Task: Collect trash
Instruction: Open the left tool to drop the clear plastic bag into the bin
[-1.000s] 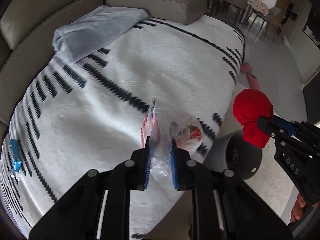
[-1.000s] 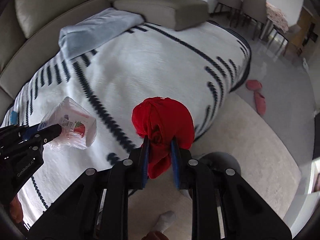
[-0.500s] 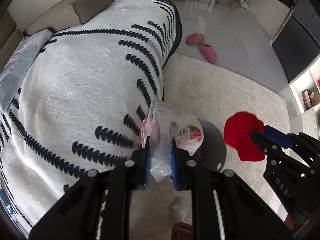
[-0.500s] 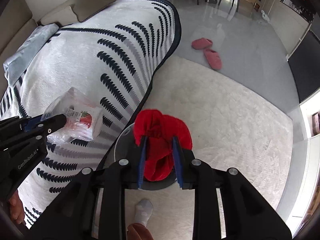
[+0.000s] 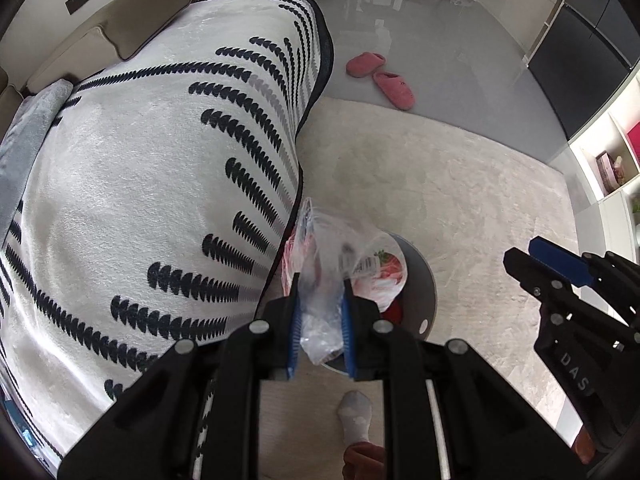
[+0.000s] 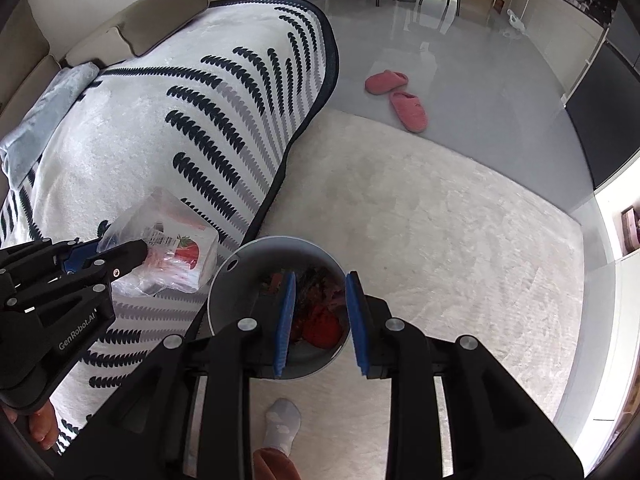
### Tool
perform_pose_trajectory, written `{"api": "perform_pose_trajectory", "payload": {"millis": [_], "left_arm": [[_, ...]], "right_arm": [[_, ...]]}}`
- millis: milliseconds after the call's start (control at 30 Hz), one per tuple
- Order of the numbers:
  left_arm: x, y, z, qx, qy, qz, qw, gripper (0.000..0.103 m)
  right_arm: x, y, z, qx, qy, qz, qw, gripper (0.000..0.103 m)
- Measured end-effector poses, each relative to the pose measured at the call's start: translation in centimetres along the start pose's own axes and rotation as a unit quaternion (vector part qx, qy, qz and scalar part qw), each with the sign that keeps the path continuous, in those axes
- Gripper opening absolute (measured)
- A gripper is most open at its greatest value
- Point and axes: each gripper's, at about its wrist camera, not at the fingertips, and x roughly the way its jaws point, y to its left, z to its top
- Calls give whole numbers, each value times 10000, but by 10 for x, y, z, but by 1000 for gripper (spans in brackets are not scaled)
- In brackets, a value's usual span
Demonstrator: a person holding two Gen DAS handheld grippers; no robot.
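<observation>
With the right gripper (image 6: 320, 320) just opened and empty over the bin (image 6: 224, 300), the left gripper (image 5: 319, 330), clamping the plastic wrapper (image 5: 344, 268) above the bin's rim, should centre before releasing.

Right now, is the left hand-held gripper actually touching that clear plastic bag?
Touching. The left wrist view shows the left hand-held gripper with both blue pads pressed against the crumpled plastic bag, no gap visible.

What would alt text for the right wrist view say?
The right gripper hangs open over a grey bin holding red trash. At left, the left gripper holds a clear bag beside the bin, above a patterned blanket.
</observation>
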Motion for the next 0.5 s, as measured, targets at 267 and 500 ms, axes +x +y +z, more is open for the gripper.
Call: {"api": "perform_pose_trajectory", "payload": {"millis": [267, 500], "left_arm": [[22, -28, -7, 382, 221, -120, 9990, 26], [19, -36, -13, 413, 108, -112, 9990, 64]], "right_arm": [[-7, -10, -7, 106, 20, -85, 9999, 25], [-12, -12, -11, 38, 21, -139, 9999, 25]]}}
